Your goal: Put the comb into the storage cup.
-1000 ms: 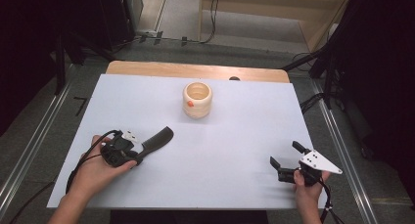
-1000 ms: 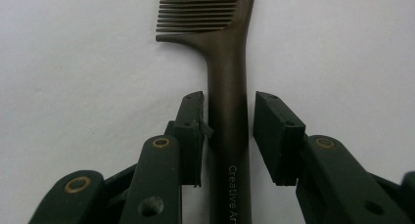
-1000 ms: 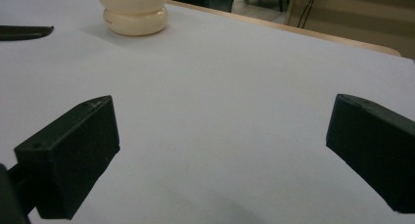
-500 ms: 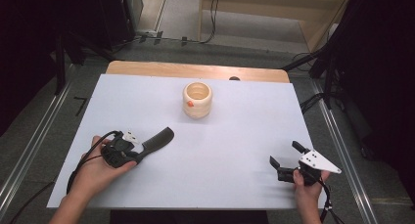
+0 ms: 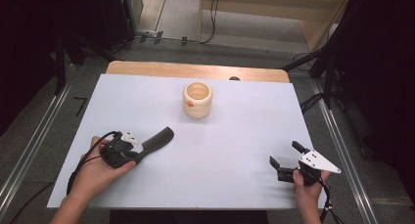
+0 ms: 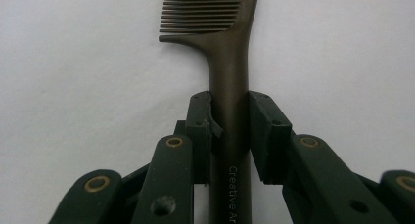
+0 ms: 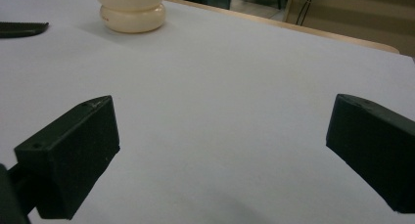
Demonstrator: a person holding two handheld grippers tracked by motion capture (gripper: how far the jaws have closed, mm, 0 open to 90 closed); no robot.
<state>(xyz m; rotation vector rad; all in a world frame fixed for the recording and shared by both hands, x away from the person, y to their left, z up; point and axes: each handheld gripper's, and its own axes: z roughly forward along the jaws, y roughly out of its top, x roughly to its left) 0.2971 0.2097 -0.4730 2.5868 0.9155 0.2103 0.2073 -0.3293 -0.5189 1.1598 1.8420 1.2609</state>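
My left gripper [image 5: 139, 153] lies low at the lower left of the high view, hand flat on the white table [image 5: 235, 150], its jaws pinching the handle of the dark comb [image 6: 230, 87], which lies on the sheet with its teeth toward the frame's centre. My right gripper [image 5: 285, 161] rests at the lower right, jaws spread wide with nothing between them. The cream ribbed cup [image 5: 197, 100] stands upright at upper centre, well apart from both; I cannot tell whether it holds anything.
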